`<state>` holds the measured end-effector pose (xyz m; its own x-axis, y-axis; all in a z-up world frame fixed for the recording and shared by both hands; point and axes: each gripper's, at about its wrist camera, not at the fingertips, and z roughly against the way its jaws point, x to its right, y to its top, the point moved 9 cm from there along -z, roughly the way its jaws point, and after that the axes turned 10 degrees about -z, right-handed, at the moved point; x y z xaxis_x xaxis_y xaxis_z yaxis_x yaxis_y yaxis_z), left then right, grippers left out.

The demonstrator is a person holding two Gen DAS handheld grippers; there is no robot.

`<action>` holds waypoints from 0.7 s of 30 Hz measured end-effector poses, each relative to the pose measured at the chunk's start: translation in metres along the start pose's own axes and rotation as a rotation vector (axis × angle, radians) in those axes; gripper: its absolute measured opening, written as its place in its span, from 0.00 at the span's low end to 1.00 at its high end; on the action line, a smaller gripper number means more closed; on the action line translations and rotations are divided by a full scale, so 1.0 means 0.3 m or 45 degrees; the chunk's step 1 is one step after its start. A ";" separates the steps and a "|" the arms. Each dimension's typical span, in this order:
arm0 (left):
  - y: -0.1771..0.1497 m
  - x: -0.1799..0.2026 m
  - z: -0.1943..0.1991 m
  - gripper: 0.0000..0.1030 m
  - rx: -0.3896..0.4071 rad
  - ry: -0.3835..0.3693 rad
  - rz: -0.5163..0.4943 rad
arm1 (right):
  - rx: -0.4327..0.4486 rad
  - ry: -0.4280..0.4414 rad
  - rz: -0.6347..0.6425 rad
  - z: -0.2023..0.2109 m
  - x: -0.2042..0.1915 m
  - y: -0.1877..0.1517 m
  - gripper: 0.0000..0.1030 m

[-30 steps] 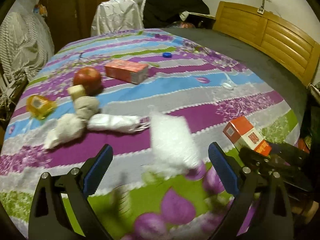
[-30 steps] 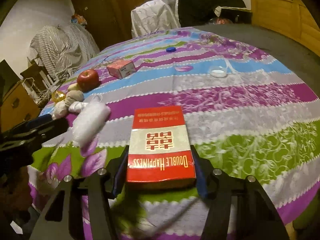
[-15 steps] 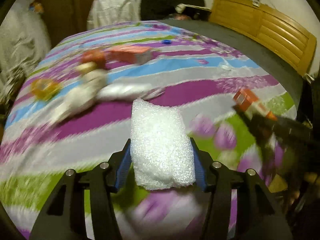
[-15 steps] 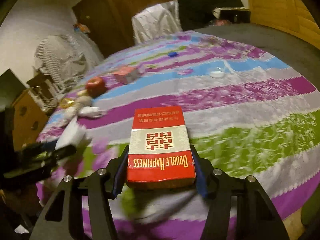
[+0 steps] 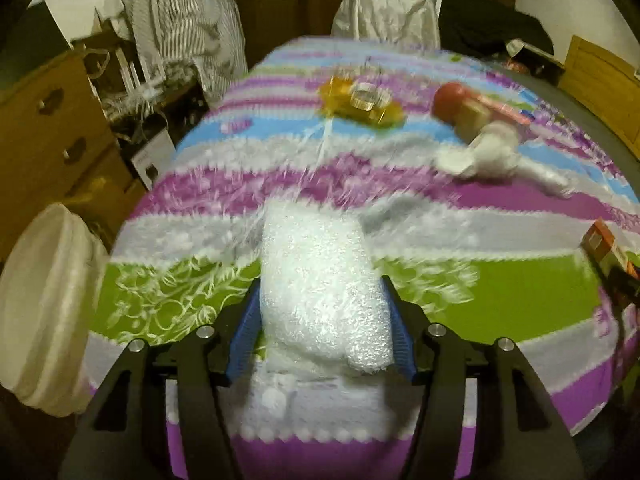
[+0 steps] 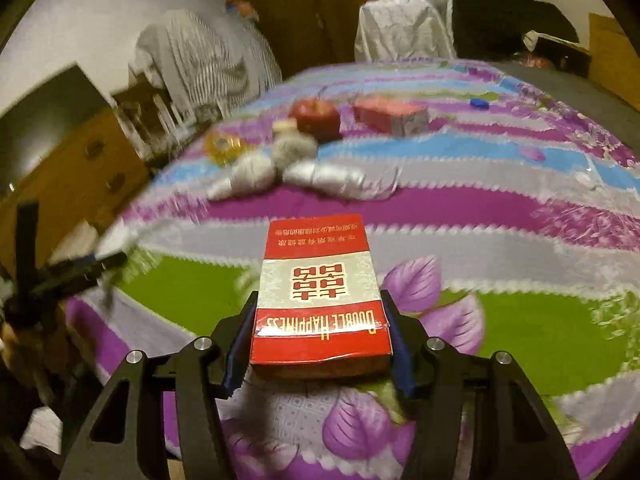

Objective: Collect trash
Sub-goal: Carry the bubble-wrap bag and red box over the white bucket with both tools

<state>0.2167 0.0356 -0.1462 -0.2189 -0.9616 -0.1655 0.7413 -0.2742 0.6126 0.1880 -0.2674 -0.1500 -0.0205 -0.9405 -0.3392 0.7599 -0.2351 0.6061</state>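
Observation:
My left gripper has a white wad of bubble wrap between its blue pads, lifted over the striped bedcover. The pads touch its sides while the jaws are opening slightly. My right gripper carries a red and silver cigarette box between its pads, and those jaws are also opening a little. A white-lined bin stands off the bed's left edge. In the right wrist view the left gripper is a blurred shape at the far left.
On the bedcover lie an apple, a red carton, a yellow wrapper, crumpled tissues and a blue cap. Wooden drawers and striped clothes crowd the left. A wooden headboard stands at the right.
My left gripper closed on the bubble wrap and swung left along the bed's edge, bringing the bin into view. My right gripper moved left with the cigarette box.

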 end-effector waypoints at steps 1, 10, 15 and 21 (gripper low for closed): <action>-0.001 -0.003 0.003 0.60 0.017 0.000 -0.012 | 0.007 -0.017 0.024 -0.009 -0.008 -0.009 0.66; 0.019 -0.005 0.014 0.79 0.076 0.053 -0.028 | 0.038 -0.037 0.022 0.036 -0.001 0.014 0.77; -0.004 0.002 -0.006 0.65 0.063 0.045 -0.028 | 0.011 -0.082 0.095 0.011 -0.008 -0.002 0.62; 0.002 -0.012 0.010 0.48 0.038 0.049 0.038 | 0.020 -0.090 0.073 -0.004 -0.005 -0.010 0.56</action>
<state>0.2160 0.0391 -0.1429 -0.1717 -0.9693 -0.1759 0.7280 -0.2451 0.6402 0.1866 -0.2650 -0.1522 -0.0237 -0.9674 -0.2521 0.7511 -0.1836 0.6342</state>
